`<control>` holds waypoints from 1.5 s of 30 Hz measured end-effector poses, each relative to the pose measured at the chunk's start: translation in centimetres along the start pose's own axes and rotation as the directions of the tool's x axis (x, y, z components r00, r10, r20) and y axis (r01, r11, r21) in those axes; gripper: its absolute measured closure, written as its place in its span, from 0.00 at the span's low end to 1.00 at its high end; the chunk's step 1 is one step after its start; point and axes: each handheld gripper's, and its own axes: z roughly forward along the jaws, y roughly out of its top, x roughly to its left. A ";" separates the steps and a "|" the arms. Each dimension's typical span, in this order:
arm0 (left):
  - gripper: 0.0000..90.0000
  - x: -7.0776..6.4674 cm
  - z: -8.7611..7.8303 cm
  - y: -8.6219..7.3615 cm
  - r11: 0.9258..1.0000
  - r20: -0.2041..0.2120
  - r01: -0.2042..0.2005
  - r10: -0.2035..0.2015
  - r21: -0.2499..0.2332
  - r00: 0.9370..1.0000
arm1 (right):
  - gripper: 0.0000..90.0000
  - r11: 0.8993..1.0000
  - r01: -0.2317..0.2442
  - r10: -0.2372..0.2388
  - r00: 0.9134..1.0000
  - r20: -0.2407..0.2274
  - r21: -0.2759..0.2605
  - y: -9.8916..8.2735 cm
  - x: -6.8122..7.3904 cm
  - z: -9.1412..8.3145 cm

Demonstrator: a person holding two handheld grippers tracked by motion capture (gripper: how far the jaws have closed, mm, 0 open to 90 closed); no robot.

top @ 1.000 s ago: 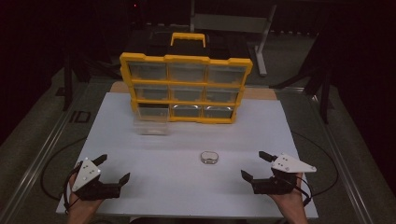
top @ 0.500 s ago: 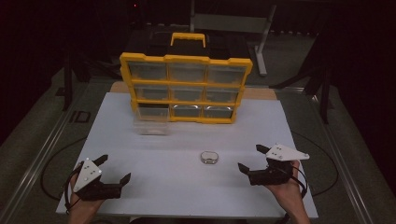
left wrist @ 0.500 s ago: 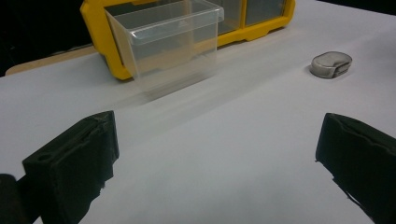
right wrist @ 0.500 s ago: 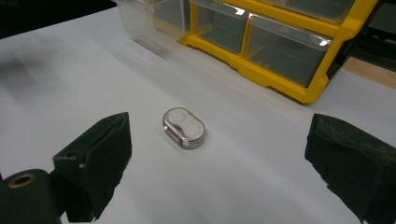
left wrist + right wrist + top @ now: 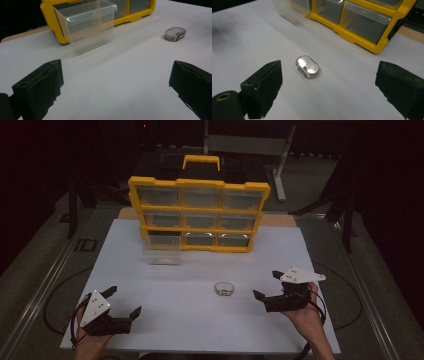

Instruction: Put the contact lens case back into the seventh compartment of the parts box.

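A small silvery metal piece (image 5: 224, 288) (image 5: 307, 67) (image 5: 175, 33) lies on the white table top (image 5: 200, 270), right of the middle. My right gripper (image 5: 268, 285) (image 5: 329, 90) stands open just to its right, with the piece lying ahead between its jaws, untouched. Near the front left corner my left gripper (image 5: 123, 301) (image 5: 117, 87) is open and holds nothing. A yellow drawer cabinet (image 5: 199, 212) (image 5: 367, 22) stands at the back. Its lower left clear drawer (image 5: 162, 250) (image 5: 87, 23) is pulled out onto the table.
A black case with a yellow handle (image 5: 202, 162) sits behind the cabinet. Metal rails (image 5: 45, 290) run along both sides of the table. Cables (image 5: 345, 310) loop beside each hand. Dark surroundings lie beyond the table.
My right gripper has moved forward and leftward, closer to the metal piece. The left gripper has stayed in place.
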 end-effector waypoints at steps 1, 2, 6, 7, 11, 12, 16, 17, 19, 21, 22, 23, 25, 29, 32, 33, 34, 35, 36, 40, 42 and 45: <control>0.00 0.0 0.0 0.0 1.000 0.000 0.000 0.000 0.000 1.000 | 0.08 1.000 0.003 -0.003 1.000 0.000 0.009 0.1 0.0 0.1; 0.00 0.0 0.0 0.0 1.000 0.000 0.000 0.000 -0.002 1.000 | 0.08 1.000 0.003 -0.003 1.000 0.000 0.009 0.1 0.0 0.1; 0.00 0.0 0.0 0.0 1.000 0.001 -0.002 0.002 -0.002 1.000 | 0.08 0.998 0.013 -0.013 1.000 -0.003 0.064 0.9 -0.1 1.0; 0.00 0.0 0.0 0.0 1.000 0.000 -0.002 0.002 -0.003 1.000 | 0.08 0.998 0.018 -0.018 1.000 -0.003 0.068 1.0 -0.1 1.1; 0.00 -0.1 -0.1 0.0 1.000 0.004 -0.002 0.002 -0.009 1.000 | 0.08 0.996 0.030 -0.029 1.000 -0.010 0.081 1.7 0.0 1.5; 0.00 -0.1 -0.1 0.0 1.000 0.003 -0.002 0.002 -0.009 1.000 | 0.08 0.995 0.043 -0.042 0.999 -0.016 0.085 2.1 0.1 1.7; 0.00 -0.1 -0.1 0.0 1.000 0.005 -0.005 0.005 -0.011 1.000 | 0.08 0.993 0.055 -0.053 0.998 -0.029 0.103 2.9 0.2 2.1; 0.00 -0.1 -0.1 0.0 1.000 0.005 -0.006 0.006 -0.011 1.000 | 0.08 0.992 0.057 -0.054 0.998 -0.031 0.110 3.1 0.3 2.3; 0.00 -0.1 -0.1 0.0 1.000 0.007 -0.006 0.006 -0.011 1.000 | 0.08 0.991 0.065 -0.061 0.997 -0.040 0.119 3.4 0.3 2.6; 0.00 -0.1 -0.1 0.0 1.000 0.007 -0.006 0.006 -0.012 1.000 | 0.08 0.988 0.076 -0.070 0.997 -0.045 0.132 3.7 0.5 2.9; 0.00 -0.1 -0.1 0.0 1.000 0.007 -0.007 0.007 -0.012 1.000 | 0.08 0.987 0.081 -0.075 0.996 -0.048 0.138 3.8 0.5 3.1; 0.00 -0.1 -0.1 0.0 1.000 0.007 -0.007 0.007 -0.012 1.000 | 0.08 0.986 0.086 -0.080 0.996 -0.049 0.145 4.0 0.6 3.2; 0.00 -0.1 -0.1 0.0 1.000 0.005 -0.009 0.009 -0.011 1.000 | 0.08 0.984 0.096 -0.088 0.994 -0.059 0.153 4.2 0.7 3.6; 0.00 -0.2 0.0 0.0 1.000 0.004 -0.014 0.014 -0.009 1.000 | 0.08 0.977 0.116 -0.104 0.992 -0.076 0.177 4.6 0.7 4.3; 0.00 -0.2 0.0 0.0 1.000 0.005 -0.018 0.018 -0.008 1.000 | 0.08 0.974 0.118 -0.101 0.991 -0.091 0.193 4.7 0.6 5.0; 0.00 -0.2 0.0 0.0 1.000 0.005 -0.018 0.018 -0.008 1.000 | 0.08 0.972 0.122 -0.105 0.990 -0.093 0.203 4.7 0.6 5.3; 0.00 -0.2 0.0 0.0 1.000 0.006 -0.018 0.018 -0.007 1.000 | 0.08 0.969 0.123 -0.104 0.990 -0.097 0.213 4.6 0.5 5.5; 0.00 -0.2 0.0 0.0 1.000 0.006 -0.017 0.017 -0.008 1.000 | 0.08 0.967 0.123 -0.103 0.990 -0.099 0.221 4.6 0.5 5.8; 0.00 -0.2 0.0 0.0 1.000 0.006 -0.017 0.018 -0.008 1.000 | 0.08 0.965 0.125 -0.104 0.990 -0.100 0.229 4.6 0.4 6.0; 0.00 -0.3 0.0 0.0 1.000 0.007 -0.018 0.018 -0.005 1.000 | 0.08 0.960 0.129 -0.104 0.988 -0.114 0.247 4.6 0.3 6.9; 0.00 -0.3 0.1 0.0 1.000 0.007 -0.020 0.020 -0.003 1.000 | 0.08 0.957 0.133 -0.105 0.987 -0.121 0.256 4.6 0.3 7.2; 0.00 -0.3 0.1 0.0 1.000 0.007 -0.024 0.024 -0.001 1.000 | 0.08 0.952 0.141 -0.110 0.986 -0.125 0.273 4.6 0.4 7.8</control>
